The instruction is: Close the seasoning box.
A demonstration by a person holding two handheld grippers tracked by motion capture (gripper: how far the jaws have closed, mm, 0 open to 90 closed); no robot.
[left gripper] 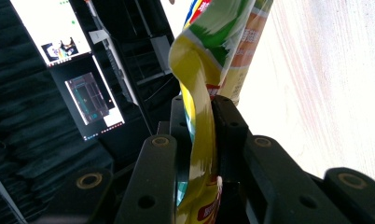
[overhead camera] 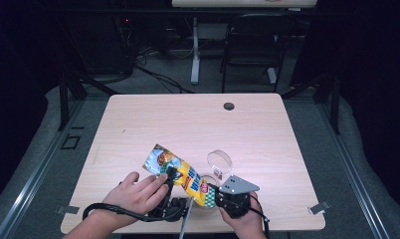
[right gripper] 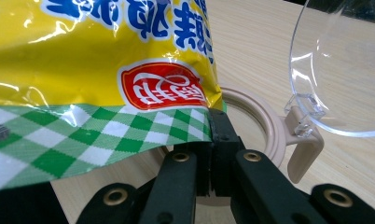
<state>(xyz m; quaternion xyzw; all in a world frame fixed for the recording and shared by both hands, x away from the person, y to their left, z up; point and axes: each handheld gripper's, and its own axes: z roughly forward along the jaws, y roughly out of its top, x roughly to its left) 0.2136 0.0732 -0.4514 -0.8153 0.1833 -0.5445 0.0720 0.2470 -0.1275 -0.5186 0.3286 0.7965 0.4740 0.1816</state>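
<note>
The snack bag (overhead camera: 180, 174) is held just above the near edge of the worktop (overhead camera: 198, 124), stretched between both tongs, and the way it is held suggests it is about to be opened or tipped into the container below. The right tongs (overhead camera: 215, 195) are closed hard on the bag's green-checked end (right gripper: 83, 135), their jaws pressed together on the film at its corner, directly over the beige round container (right gripper: 265, 126), whose clear hinged lid (overhead camera: 219, 162) stands open beside it; holding that end over the mouth would let the contents fall straight in once the seal gives. The left tongs (overhead camera: 170, 174) pinch the bag farther up, the yellow film (left gripper: 199, 130) clamped between the two black jaws, which gives the right side something to pull against. The person's left hand (overhead camera: 138, 194) wraps its gripper from the near left. The bag's long axis runs diagonally in the high view, from the far left, where its printed upper end points up and away, down to the near right at the container.
</note>
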